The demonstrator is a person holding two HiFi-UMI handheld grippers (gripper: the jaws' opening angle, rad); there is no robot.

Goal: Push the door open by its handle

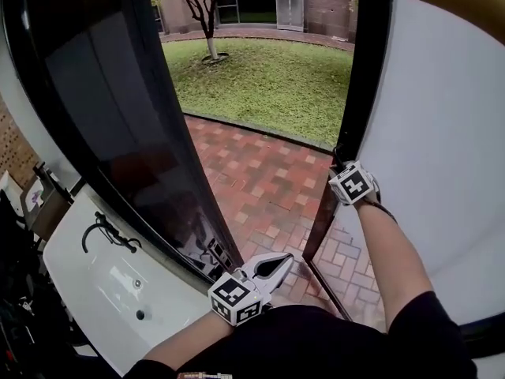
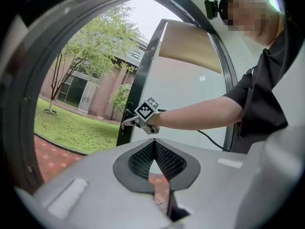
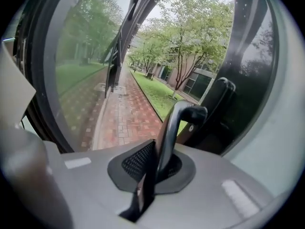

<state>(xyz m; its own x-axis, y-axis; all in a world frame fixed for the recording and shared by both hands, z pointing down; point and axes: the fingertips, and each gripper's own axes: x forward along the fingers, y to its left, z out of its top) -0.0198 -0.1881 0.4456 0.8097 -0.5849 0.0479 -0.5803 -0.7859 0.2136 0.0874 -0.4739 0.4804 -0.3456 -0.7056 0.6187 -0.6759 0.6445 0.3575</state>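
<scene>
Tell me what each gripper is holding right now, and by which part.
The right gripper is shut on the door handle, gripping its straight bar below the bend. The left gripper holds nothing; its fingers are together.

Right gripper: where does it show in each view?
Head view: right gripper right of centre, against the dark door edge.
Left gripper view: right gripper at centre, same edge.
Right gripper view: right gripper bottom centre, shut on the door handle.
Shared landmark: brick path.
</scene>
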